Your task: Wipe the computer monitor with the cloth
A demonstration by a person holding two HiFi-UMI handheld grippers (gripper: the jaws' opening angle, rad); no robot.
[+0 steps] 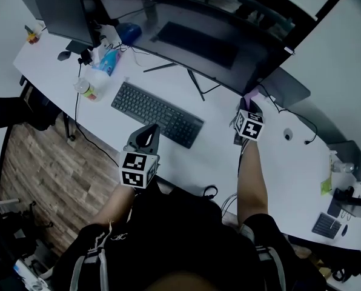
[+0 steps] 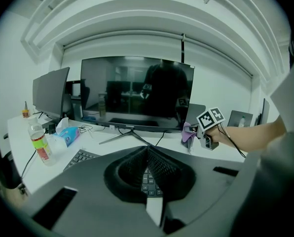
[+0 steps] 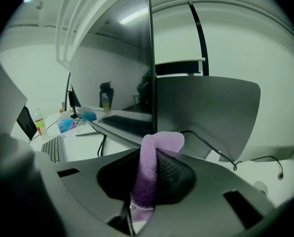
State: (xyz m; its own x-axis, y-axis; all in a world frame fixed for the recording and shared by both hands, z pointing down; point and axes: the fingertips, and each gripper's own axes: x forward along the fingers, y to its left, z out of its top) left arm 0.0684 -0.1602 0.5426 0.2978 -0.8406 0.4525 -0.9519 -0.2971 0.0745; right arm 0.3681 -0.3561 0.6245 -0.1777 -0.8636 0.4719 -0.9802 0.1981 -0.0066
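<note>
Monitor (image 2: 137, 90) screen: glossy black, mirror-like reflections. Cloth (image 3: 146, 177): purple, fuzzy terry nap. Right gripper (image 3: 155, 149) fingers (image 3: 174, 177): dark, dimpled, rubbery-looking pads, matt. Table (image 1: 223, 156): smooth matt white. Keyboard (image 1: 157, 114): matt black plastic. Floor (image 1: 35, 162): wood-grain planks.

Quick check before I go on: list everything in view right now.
Large curved computer monitor: one, black, back centre of desk.
Flat black keyboard: one, before the monitor.
Purple fluffy cloth: one, held beside monitor's right edge.
Clear plastic bottle: one, green-red label, left of keyboard.
Blue tissue pack: one, beyond the bottle.
Smaller dark screen: one, desk's far left.
White desk: one, beneath all.
Left gripper: grey, shut, empty, near desk's front edge.
Right gripper: grey, shut on the cloth.
</note>
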